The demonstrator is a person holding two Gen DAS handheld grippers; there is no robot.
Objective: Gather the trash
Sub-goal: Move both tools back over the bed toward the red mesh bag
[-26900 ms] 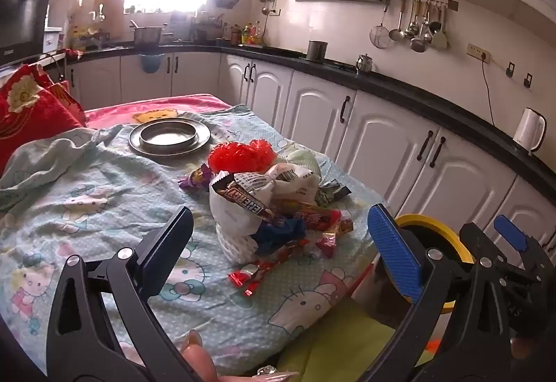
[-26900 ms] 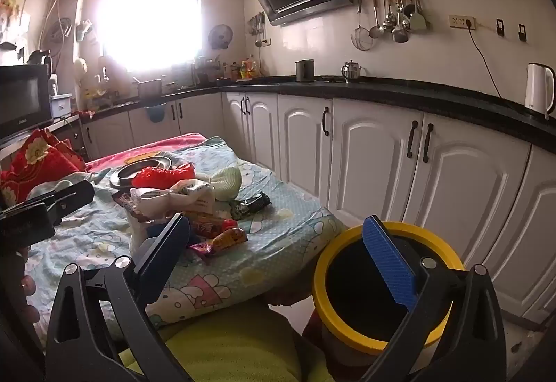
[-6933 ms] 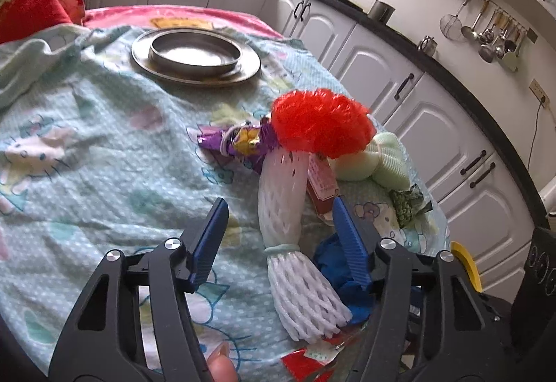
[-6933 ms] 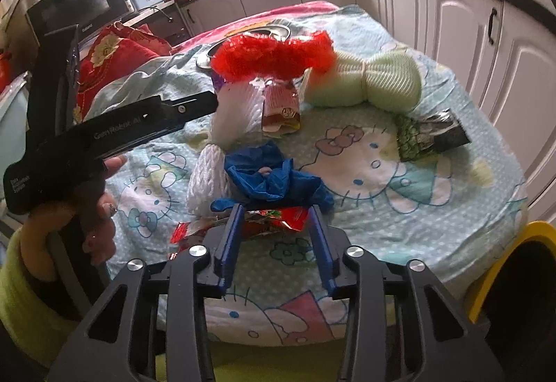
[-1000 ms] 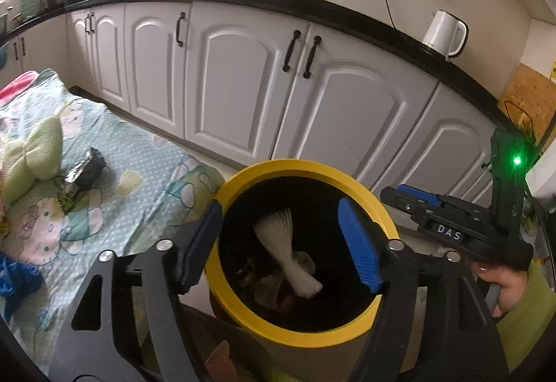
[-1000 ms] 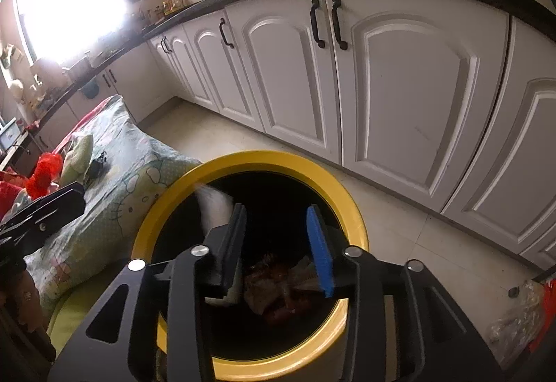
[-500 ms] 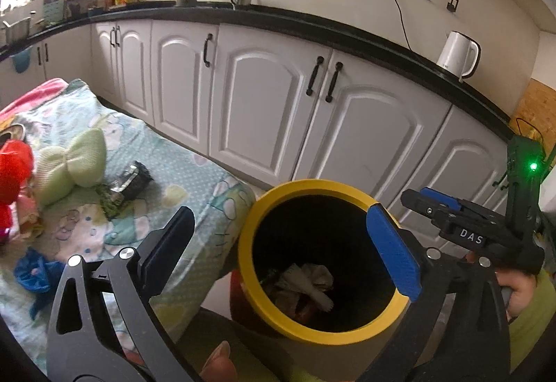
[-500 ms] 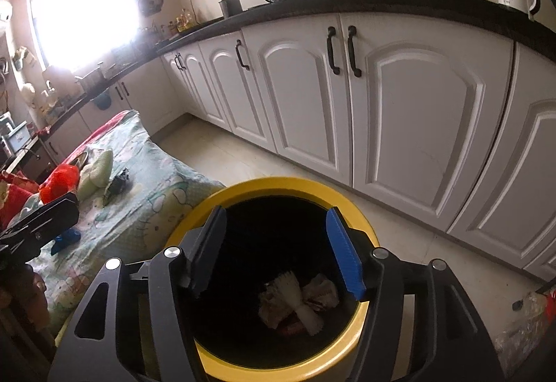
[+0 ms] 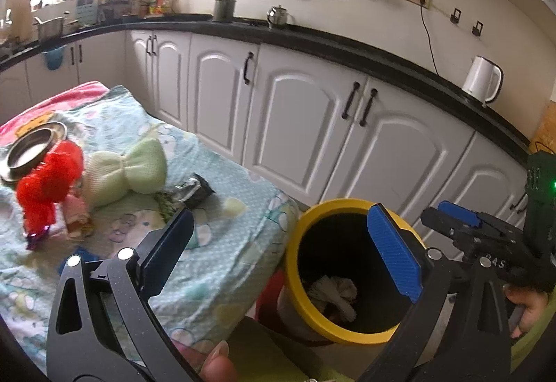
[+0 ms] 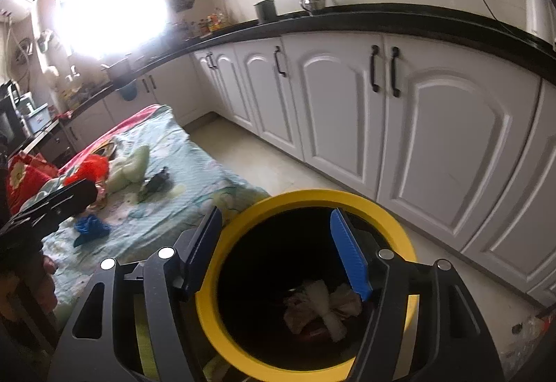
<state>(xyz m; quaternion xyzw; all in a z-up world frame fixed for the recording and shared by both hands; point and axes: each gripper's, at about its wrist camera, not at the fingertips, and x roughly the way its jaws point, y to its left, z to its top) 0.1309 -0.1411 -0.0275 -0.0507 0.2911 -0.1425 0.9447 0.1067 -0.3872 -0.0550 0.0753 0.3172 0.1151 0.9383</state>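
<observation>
A yellow-rimmed black bin (image 9: 314, 211) stands on the floor beside the table; it also shows in the right wrist view (image 10: 399, 229). White foam netting (image 9: 332, 293) and wrappers (image 10: 319, 310) lie in its bottom. My left gripper (image 9: 281, 250) is open and empty above the table edge and the bin. My right gripper (image 10: 278, 251) is open and empty over the bin mouth. On the table lie red netting (image 9: 52, 180), a pale green foam sleeve (image 9: 128, 170), a dark wrapper (image 9: 193, 189) and a blue scrap (image 10: 90, 229).
The table wears a Hello Kitty cloth (image 9: 222, 232). A steel plate (image 9: 31, 149) sits at its far end. White cabinets (image 9: 295, 124) under a black counter run behind the bin. A white kettle (image 9: 481, 79) stands on the counter.
The white netting dropped from my left gripper into the bin. Both grippers opened wider and drew back and up from the bin; the left view swung toward the table.
</observation>
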